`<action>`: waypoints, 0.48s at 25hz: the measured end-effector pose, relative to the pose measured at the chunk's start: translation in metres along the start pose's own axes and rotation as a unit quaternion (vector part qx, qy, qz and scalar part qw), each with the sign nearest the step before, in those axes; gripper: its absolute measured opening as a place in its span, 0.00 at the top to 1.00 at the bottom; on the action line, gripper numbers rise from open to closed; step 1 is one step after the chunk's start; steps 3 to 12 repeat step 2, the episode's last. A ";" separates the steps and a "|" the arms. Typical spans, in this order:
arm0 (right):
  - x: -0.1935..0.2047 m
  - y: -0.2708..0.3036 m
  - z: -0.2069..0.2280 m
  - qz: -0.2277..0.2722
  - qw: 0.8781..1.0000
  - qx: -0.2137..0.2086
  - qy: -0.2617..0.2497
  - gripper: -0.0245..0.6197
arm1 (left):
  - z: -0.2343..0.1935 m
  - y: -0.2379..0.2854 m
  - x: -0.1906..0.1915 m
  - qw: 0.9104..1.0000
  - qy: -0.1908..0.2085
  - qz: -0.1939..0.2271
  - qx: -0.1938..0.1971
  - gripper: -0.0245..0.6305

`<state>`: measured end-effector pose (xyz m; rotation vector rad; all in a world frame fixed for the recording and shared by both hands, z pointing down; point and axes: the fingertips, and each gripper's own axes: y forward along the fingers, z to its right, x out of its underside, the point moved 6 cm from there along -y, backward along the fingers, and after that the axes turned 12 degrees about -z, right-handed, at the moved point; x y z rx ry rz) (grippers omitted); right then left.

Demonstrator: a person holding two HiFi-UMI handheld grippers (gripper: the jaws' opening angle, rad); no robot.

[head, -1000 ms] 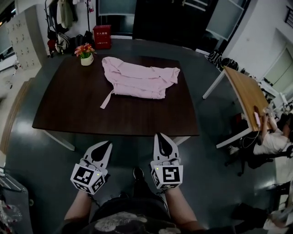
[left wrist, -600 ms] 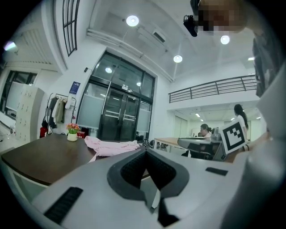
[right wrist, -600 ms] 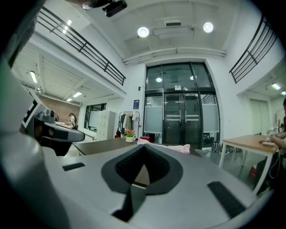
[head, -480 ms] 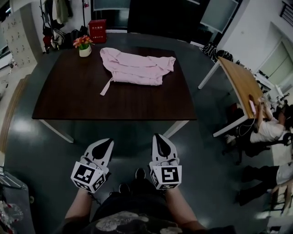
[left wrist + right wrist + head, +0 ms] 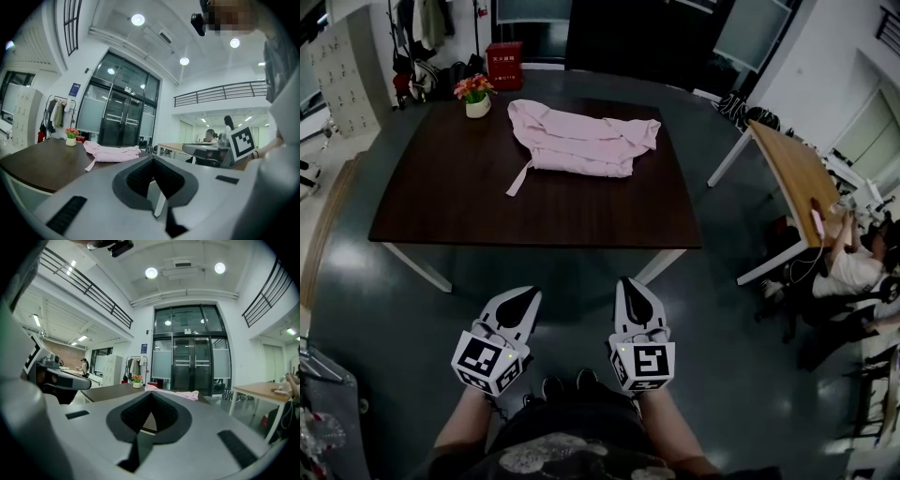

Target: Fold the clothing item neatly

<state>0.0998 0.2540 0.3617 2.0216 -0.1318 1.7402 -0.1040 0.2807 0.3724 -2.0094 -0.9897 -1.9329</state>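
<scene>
Nearest, the left gripper [image 5: 523, 298] and the right gripper [image 5: 628, 286] are both shut tight with nothing in them. They sit side by side, well short of the near edge of the table [image 5: 487, 211]. On the table's far half lies the pink top [image 5: 581, 141], bunched up, with a thin strap [image 5: 518, 180] trailing toward the near side. It looks light, soft and floppy, so it will likely sag. Best to pinch it at two corners. A little flower pot [image 5: 475, 94] sits at the table's far left corner.
</scene>
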 end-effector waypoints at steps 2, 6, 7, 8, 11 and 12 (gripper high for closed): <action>0.001 -0.003 0.002 -0.001 1.000 -0.002 0.001 0.97 | 0.004 0.001 -0.002 1.000 0.001 -0.001 0.001 0.95; 0.001 -0.003 0.002 -0.001 1.000 -0.002 0.001 0.97 | 0.004 0.001 -0.002 1.000 0.001 -0.001 0.001 0.95; 0.001 -0.003 0.002 -0.001 1.000 -0.002 0.001 0.97 | 0.004 0.001 -0.002 1.000 0.001 -0.001 0.001 0.95; 0.001 -0.003 0.002 -0.001 1.000 -0.002 0.001 0.97 | 0.004 0.001 -0.002 1.000 0.001 -0.001 0.001 0.95; 0.001 -0.003 0.002 -0.001 1.000 -0.002 0.001 0.97 | 0.004 0.001 -0.002 1.000 0.001 -0.001 0.001 0.95; 0.001 -0.003 0.002 -0.001 1.000 -0.002 0.001 0.97 | 0.004 0.001 -0.002 1.000 0.001 -0.001 0.001 0.95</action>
